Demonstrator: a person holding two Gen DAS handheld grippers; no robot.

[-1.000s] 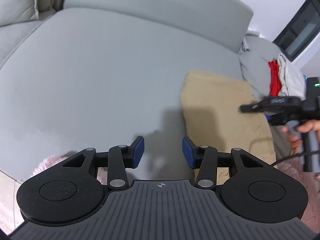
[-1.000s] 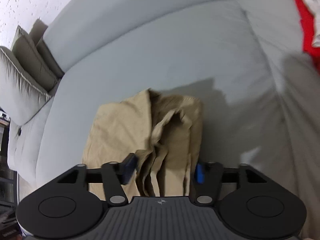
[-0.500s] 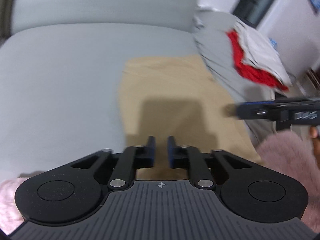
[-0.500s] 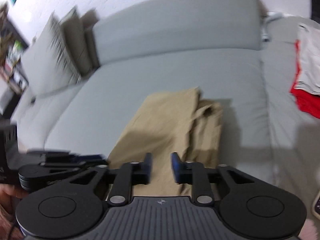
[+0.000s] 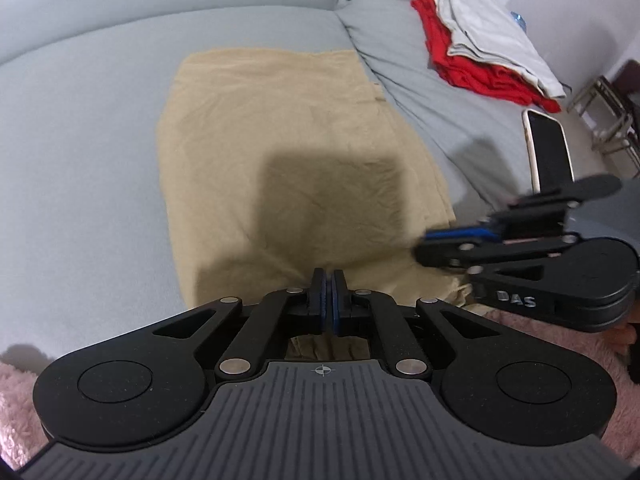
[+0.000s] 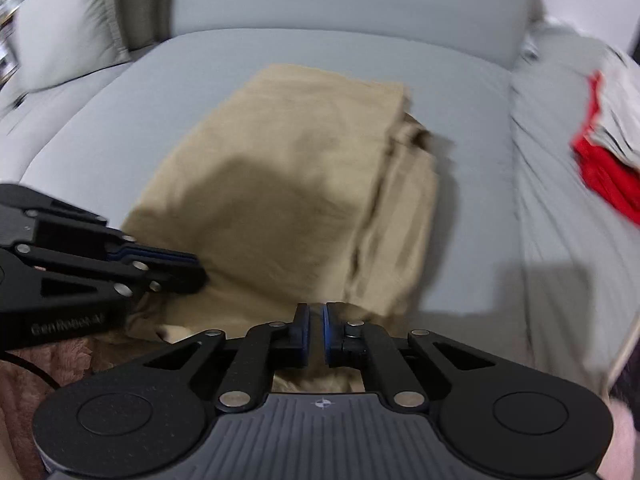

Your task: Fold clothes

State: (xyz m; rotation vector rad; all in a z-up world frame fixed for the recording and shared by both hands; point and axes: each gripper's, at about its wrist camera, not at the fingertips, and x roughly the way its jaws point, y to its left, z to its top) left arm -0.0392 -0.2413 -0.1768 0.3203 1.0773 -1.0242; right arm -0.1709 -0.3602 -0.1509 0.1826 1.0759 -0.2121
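A tan garment (image 5: 288, 152) lies folded flat on the grey sofa seat (image 5: 80, 140); in the right wrist view (image 6: 300, 168) its right side shows stacked folded layers. My left gripper (image 5: 329, 280) is shut over the garment's near edge, pads together, with no cloth visible between them. My right gripper (image 6: 315, 316) is nearly shut, a thin gap between the pads, at the near edge too. Each gripper shows in the other's view, the right one (image 5: 456, 240) and the left one (image 6: 168, 264), both at the garment's near corners.
A pile of red and white clothes (image 5: 480, 52) lies on the grey sofa section to the right, also in the right wrist view (image 6: 604, 152). A phone (image 5: 548, 148) lies near it. Cushions (image 6: 60, 32) stand at the left. Pink fuzzy fabric (image 5: 540, 344) is below.
Both grippers have closed from wide open and swung toward the garment's near edge. The garment lay crumpled a second ago and now lies flat and folded.
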